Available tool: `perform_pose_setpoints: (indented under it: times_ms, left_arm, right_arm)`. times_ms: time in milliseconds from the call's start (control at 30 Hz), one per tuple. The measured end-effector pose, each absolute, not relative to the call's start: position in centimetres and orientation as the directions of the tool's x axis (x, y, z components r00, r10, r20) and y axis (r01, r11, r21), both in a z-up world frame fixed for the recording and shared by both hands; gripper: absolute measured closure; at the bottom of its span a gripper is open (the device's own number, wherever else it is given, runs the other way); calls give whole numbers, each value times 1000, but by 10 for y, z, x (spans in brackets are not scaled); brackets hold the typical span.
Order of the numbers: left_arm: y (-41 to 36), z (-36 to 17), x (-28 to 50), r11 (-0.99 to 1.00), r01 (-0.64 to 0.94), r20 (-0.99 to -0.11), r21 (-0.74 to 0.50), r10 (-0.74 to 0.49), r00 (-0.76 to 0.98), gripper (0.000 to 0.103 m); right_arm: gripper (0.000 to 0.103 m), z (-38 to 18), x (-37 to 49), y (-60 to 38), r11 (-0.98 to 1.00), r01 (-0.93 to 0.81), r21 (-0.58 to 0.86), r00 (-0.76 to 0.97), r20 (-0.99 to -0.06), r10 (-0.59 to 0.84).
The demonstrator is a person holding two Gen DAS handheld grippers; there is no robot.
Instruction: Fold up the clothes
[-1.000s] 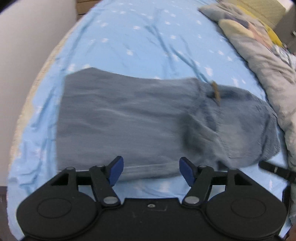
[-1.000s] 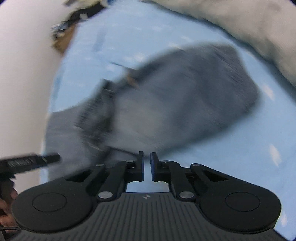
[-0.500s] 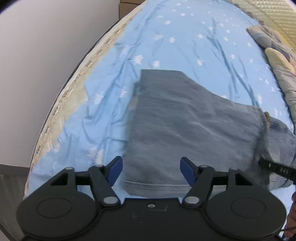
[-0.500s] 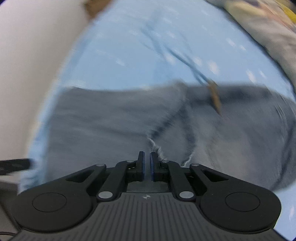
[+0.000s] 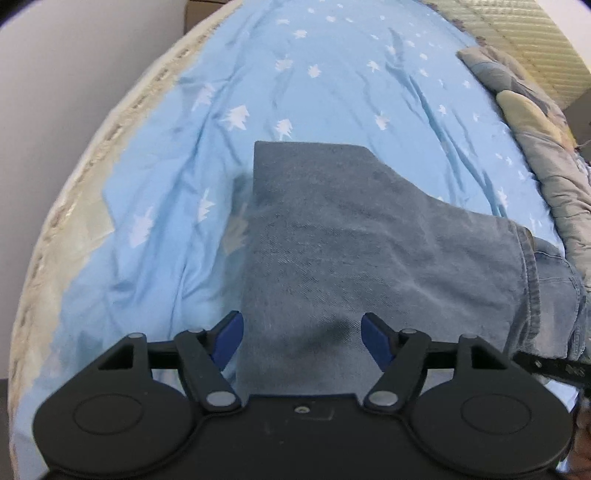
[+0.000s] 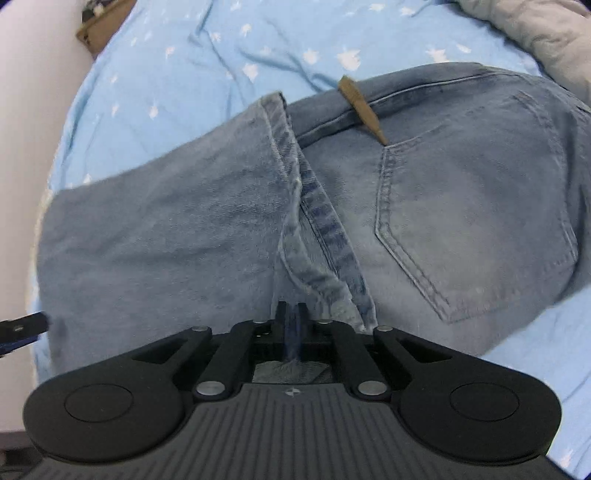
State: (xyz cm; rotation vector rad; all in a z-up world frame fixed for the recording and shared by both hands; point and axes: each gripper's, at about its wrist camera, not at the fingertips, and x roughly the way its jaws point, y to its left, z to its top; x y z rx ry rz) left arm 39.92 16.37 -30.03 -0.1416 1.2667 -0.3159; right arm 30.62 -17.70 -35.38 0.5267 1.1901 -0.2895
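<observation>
A pair of light blue jeans (image 5: pixel 351 236) lies folded on the bed, legs doubled back over the seat. In the right wrist view the leg hem (image 6: pixel 291 155) crosses the jeans (image 6: pixel 461 206) beside a back pocket and a brown leather tag (image 6: pixel 362 109). My left gripper (image 5: pixel 301 338) is open, its blue pads on either side of the near fold edge, just above the cloth. My right gripper (image 6: pixel 291 314) is shut on a pinch of denim at the near edge, close to the hem.
The bed has a light blue sheet with white stars (image 5: pixel 332 74). A grey quilt (image 5: pixel 546 147) is bunched along the right side. The mattress edge (image 5: pixel 66 229) and a pale wall lie to the left. A brown box (image 6: pixel 99 26) stands at the far left corner.
The left gripper has moved in lower over the folded edge of the jeans, still open. The right gripper has swung over the jeans and now pinches denim at the near edge.
</observation>
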Motion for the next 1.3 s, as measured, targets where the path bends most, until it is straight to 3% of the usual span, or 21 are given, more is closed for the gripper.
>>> perform_pose_setpoints:
  times_ms: [333, 467, 567, 633, 700, 767, 1033, 1300]
  left_arm:
    - [182, -329, 407, 918, 203, -914, -342, -375, 153, 37]
    - [189, -343, 419, 888, 169, -893, -428, -444, 76, 39]
    - [181, -340, 419, 905, 171, -911, -390, -406, 74, 50]
    - [175, -331, 414, 912, 175, -916, -371, -390, 90, 64]
    - [166, -317, 407, 917, 208, -922, -341, -370, 117, 86]
    - [153, -300, 397, 917, 273, -929, -290, -338, 149, 95]
    - [104, -213, 361, 903, 370, -891, -217, -339, 303, 98]
    - [-22, -140, 319, 908, 386, -848, -163, -329, 416, 98]
  right_arm:
    - [96, -332, 245, -164, 762, 589, 270, 355, -933, 57]
    - [96, -322, 224, -160, 748, 607, 269, 346, -937, 56]
    - [96, -307, 214, -157, 772, 579, 263, 349, -936, 57]
    - [95, -297, 208, -157, 791, 557, 254, 349, -936, 54]
    - [95, -287, 201, -157, 807, 539, 243, 349, -936, 48]
    - [94, -281, 193, -162, 809, 535, 244, 351, -935, 50]
    - [94, -270, 164, -198, 824, 490, 285, 409, -910, 72]
    - [93, -280, 102, -290, 771, 502, 391, 472, -871, 135]
